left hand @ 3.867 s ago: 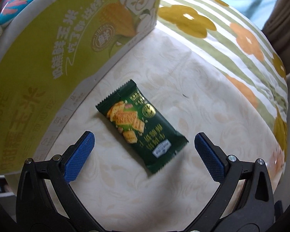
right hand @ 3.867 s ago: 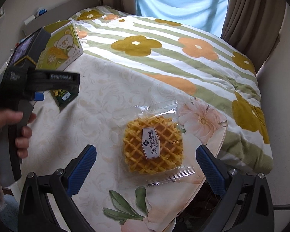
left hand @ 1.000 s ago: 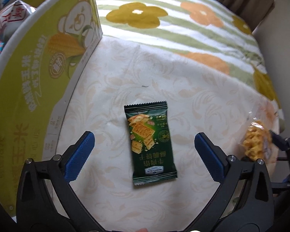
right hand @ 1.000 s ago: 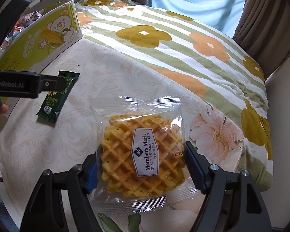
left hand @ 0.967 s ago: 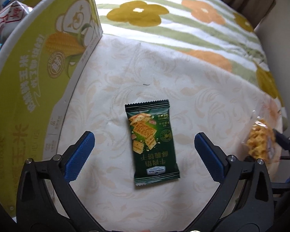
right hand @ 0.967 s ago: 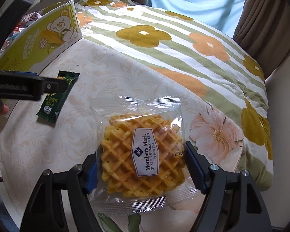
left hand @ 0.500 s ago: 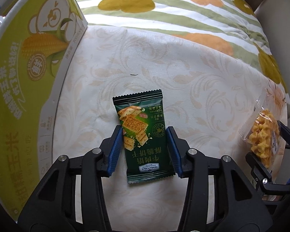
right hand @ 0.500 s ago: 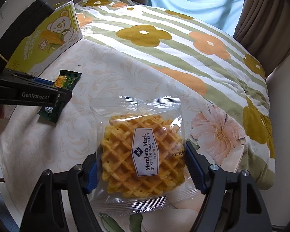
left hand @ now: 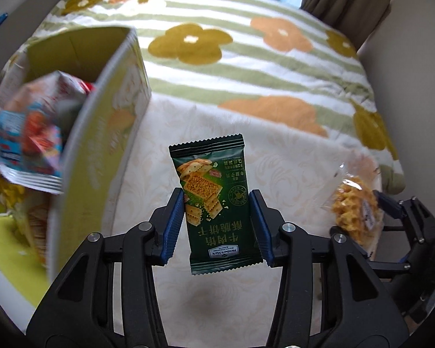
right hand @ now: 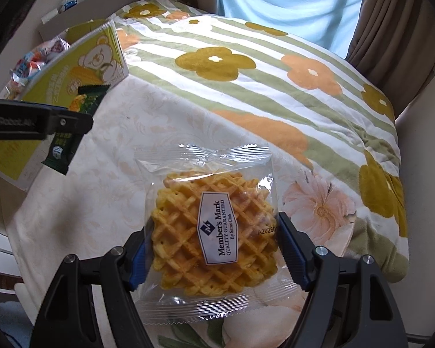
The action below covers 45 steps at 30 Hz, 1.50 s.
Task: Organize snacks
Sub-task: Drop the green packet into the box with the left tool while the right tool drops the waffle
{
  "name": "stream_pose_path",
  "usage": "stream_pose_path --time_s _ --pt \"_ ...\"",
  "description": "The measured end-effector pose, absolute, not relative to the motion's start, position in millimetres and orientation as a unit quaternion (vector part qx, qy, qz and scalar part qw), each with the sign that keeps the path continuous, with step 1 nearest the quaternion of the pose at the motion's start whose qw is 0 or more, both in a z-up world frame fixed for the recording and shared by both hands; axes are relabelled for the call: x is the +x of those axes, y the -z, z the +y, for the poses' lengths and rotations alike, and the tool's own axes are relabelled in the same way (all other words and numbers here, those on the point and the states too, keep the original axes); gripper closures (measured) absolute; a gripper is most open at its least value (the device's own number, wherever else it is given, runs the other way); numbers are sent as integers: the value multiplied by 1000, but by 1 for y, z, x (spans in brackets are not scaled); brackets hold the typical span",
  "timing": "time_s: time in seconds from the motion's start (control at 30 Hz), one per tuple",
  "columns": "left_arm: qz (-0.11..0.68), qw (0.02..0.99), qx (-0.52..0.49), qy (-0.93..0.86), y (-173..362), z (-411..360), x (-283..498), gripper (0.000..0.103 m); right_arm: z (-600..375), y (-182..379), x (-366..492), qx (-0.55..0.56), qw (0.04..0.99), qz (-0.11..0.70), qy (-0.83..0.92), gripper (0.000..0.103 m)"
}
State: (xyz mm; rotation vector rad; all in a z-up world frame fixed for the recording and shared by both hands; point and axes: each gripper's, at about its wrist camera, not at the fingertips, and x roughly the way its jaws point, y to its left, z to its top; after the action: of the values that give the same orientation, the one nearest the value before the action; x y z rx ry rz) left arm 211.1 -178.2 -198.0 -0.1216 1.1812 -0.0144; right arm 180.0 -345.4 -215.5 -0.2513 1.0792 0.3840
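My left gripper (left hand: 216,226) is shut on a dark green cracker packet (left hand: 214,203) and holds it lifted above the cream cloth, just right of the yellow-green cardboard box (left hand: 101,133). The same packet (right hand: 72,124) shows in the right wrist view beside the box (right hand: 81,69). My right gripper (right hand: 211,252) is shut on a clear-wrapped waffle (right hand: 214,232) labelled Member's Mark, held above the cloth. The waffle (left hand: 353,214) also shows at the right of the left wrist view.
The box stands open and holds several colourful snack bags (left hand: 32,133). The flowered striped blanket (right hand: 246,66) covers the bed behind. Brown curtains (right hand: 391,23) hang at the far right. The cream cloth (left hand: 275,150) lies under both grippers.
My left gripper closed on the green packet and lifted it off the cloth toward the box opening. My right gripper keeps holding the waffle, a little higher.
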Motion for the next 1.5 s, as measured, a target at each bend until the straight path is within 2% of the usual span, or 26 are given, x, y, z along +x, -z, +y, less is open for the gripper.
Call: stream_pose_path --time_s 0.3,0.6,1.0,1.4,1.43,1.47,1.5 --pt "481 871 -93 32 102 -117 181 61 -296 135 172 -120 859 460 -190 31" --pt "448 888 -98 27 60 0 161 61 -211 71 164 -71 878 429 -203 31" --pt "497 864 -69 42 98 124 196 61 -77 56 177 -55 880 422 -210 31" --pt "518 850 -33 85 135 129 235 61 -41 77 199 -22 865 465 -186 31" --pt "517 851 -31 87 135 127 235 59 -42 77 200 -20 865 467 -183 31" --pt "514 853 -26 89 136 125 235 50 -44 79 202 -15 864 469 -181 31" --pt "511 855 -22 87 135 123 234 23 -44 80 204 -10 864 470 -181 31"
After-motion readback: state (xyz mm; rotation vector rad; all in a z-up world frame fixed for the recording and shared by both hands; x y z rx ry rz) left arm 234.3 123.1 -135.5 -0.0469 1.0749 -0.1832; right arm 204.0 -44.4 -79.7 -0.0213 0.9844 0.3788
